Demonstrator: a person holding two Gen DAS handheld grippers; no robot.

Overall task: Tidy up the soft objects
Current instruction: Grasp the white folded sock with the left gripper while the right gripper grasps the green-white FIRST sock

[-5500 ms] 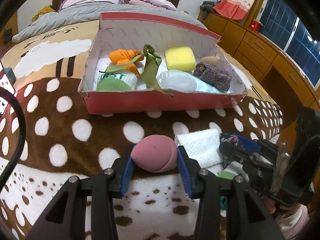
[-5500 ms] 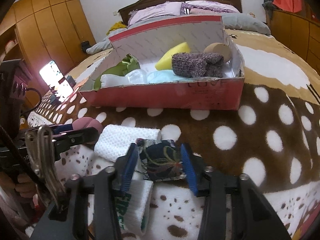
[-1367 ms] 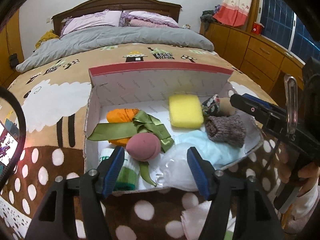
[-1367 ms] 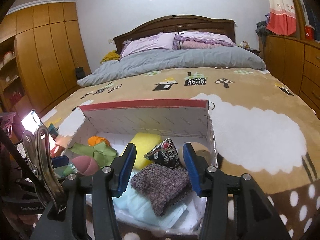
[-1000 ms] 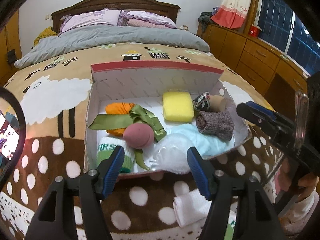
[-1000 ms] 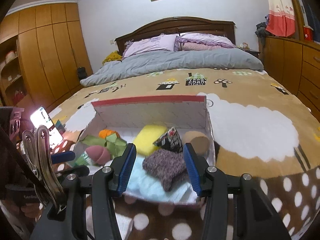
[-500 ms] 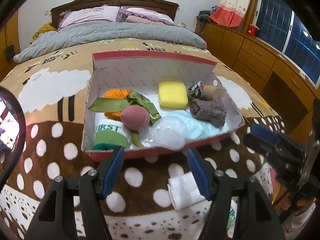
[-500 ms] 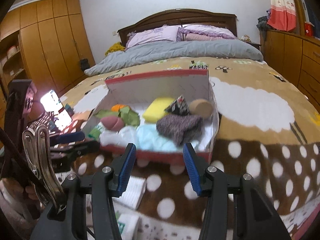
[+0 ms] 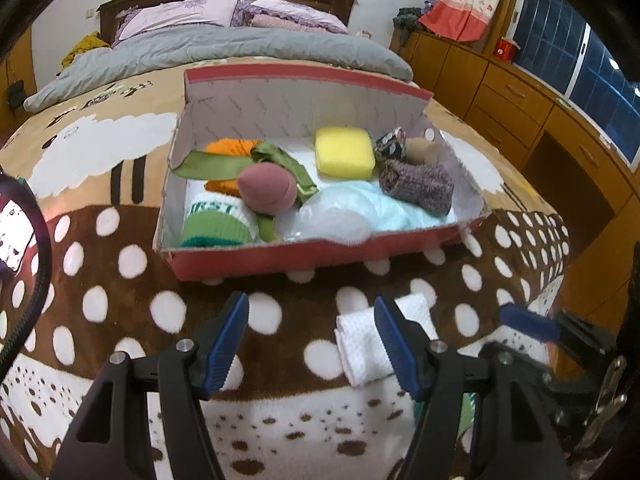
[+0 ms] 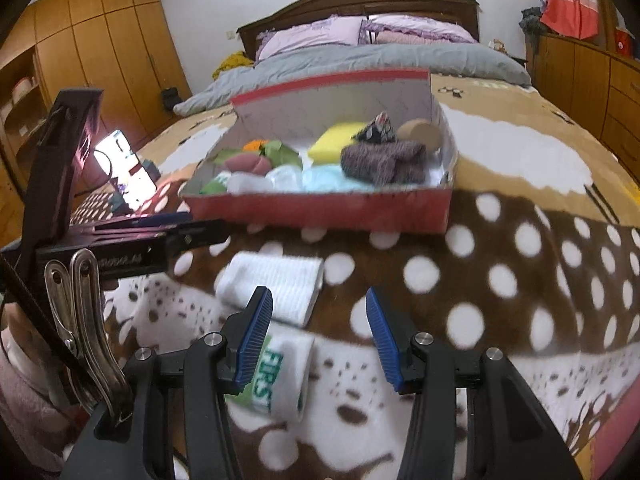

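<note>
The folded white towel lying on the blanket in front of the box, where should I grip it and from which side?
Probably best across the short width of the white towel, straight down from above. It lies flat on the spotted blanket, its long folded edges free, so the fingers can pinch all layers. The right gripper is open beside it.

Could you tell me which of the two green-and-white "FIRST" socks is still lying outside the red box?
The FIRST sock on the blanket, beside the right gripper; the other FIRST sock sits inside the red box's front left corner.

Box (image 9: 320, 256) on blanket (image 9: 120, 300), sponge (image 9: 344, 152) inside, towel (image 9: 364, 344) before box
</note>
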